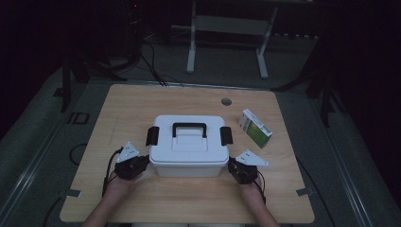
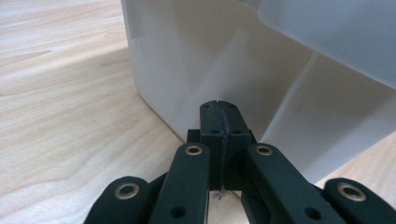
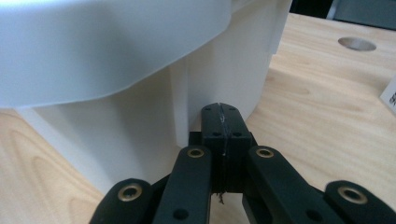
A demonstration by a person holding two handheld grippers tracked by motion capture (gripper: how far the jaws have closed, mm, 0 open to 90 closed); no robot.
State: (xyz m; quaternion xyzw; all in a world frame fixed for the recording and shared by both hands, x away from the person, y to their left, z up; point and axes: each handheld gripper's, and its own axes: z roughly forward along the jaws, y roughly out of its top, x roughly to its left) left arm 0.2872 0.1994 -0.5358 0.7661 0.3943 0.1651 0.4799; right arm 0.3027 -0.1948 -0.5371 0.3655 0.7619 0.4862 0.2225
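A white plastic box point(image 1: 189, 146) with a black handle point(image 1: 189, 128) and black side latches stands in the middle of the wooden table point(image 1: 142, 101). My left gripper point(image 1: 142, 163) is shut, its tips against the box's left wall point(image 2: 196, 56) near the front corner. My right gripper point(image 1: 231, 166) is shut too, pressed against the box's right wall point(image 3: 219, 70) under the lid's rim. Nothing sits between either pair of jaws; in each gripper view the black jaws meet flat, the left gripper point(image 2: 218, 106) and the right gripper point(image 3: 219, 108) alike.
A green and white carton point(image 1: 255, 127) lies on the table to the right of the box. A round cable hole point(image 1: 226, 101) sits behind it. Beyond the table, a white frame stand point(image 1: 227, 38) and cables lie on the dark floor.
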